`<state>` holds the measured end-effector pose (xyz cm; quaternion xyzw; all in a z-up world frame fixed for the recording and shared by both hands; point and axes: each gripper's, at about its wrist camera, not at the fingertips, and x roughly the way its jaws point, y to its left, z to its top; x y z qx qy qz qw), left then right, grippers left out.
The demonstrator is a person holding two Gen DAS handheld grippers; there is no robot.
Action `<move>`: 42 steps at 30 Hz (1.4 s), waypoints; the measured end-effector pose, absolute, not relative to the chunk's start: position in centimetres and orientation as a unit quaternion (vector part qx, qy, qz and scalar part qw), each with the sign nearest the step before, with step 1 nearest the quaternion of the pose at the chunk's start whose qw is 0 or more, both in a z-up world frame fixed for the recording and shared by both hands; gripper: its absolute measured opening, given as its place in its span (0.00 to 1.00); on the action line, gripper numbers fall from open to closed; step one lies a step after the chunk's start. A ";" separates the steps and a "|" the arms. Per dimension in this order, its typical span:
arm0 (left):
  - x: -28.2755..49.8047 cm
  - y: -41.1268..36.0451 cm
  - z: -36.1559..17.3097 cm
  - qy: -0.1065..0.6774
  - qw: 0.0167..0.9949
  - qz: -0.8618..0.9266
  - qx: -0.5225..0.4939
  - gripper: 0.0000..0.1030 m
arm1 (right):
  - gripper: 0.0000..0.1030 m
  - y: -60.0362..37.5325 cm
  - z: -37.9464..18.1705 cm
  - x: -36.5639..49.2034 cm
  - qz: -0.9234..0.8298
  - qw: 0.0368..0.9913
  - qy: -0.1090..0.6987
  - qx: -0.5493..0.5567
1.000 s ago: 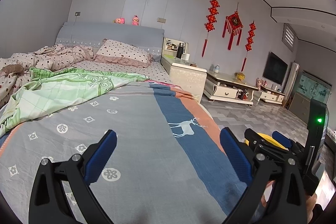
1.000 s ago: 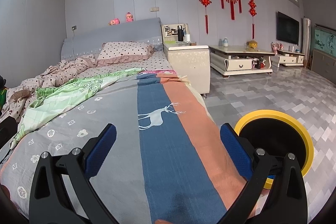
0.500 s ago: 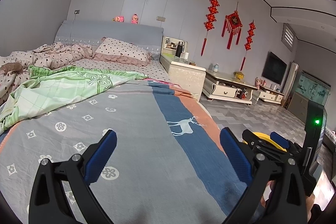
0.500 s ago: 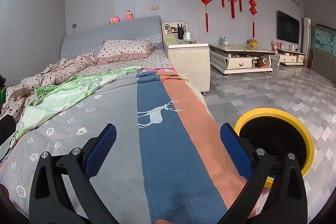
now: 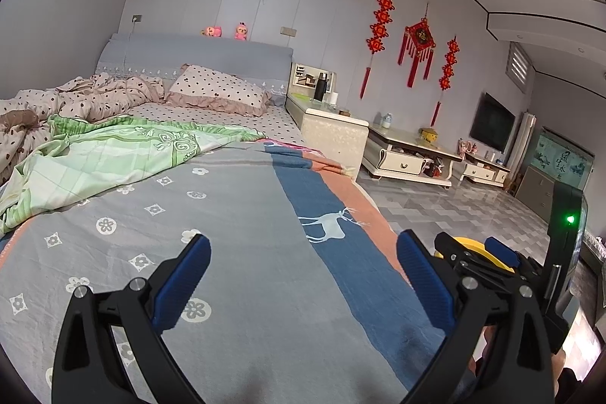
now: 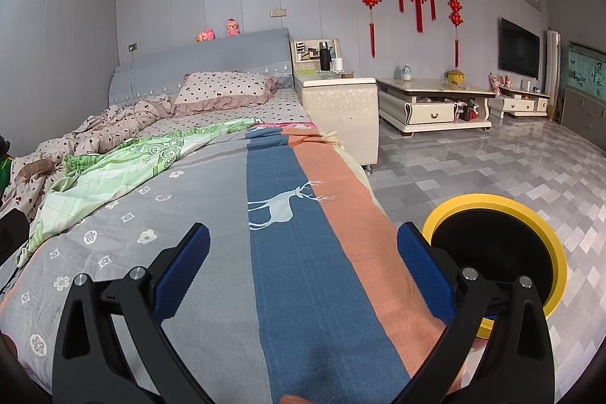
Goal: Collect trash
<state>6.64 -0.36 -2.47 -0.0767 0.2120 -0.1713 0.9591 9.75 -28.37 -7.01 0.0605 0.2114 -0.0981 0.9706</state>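
My left gripper [image 5: 303, 248] hovers open over the grey flowered bedspread [image 5: 212, 214], nothing between its blue pads. My right gripper [image 6: 303, 245] is also open, above the blue and orange stripes of the same bedspread [image 6: 303, 214]. A yellow-rimmed round bin with a black inside [image 6: 496, 248] stands on the floor just right of the bed's foot; in the left wrist view only a sliver of the bin [image 5: 469, 247] shows behind the right gripper's body [image 5: 488, 264]. No loose piece of trash is visible on the bedspread.
A green quilt [image 5: 113, 158], a dotted duvet [image 5: 94, 97] and a pillow [image 5: 216, 89] lie toward the headboard. A white bedside cabinet [image 6: 341, 108] with a dark flask, low TV cabinets [image 6: 435, 105] and grey tiled floor [image 6: 492, 169] are to the right.
Both views have shifted slightly: the bed and headboard sit a little lower and nearer in the left wrist view. Both grippers stay open and empty.
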 end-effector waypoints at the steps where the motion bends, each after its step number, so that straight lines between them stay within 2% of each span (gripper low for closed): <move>1: 6.6 -0.4 -2.5 0.212 0.959 -0.171 -0.077 0.92 | 0.92 -28.3 -7.0 9.7 -0.098 0.971 0.211 0.061; 42: 6.2 -0.8 -2.7 0.211 0.959 -0.175 -0.072 0.92 | 0.92 -28.6 -7.7 9.6 -0.101 0.969 0.216 0.065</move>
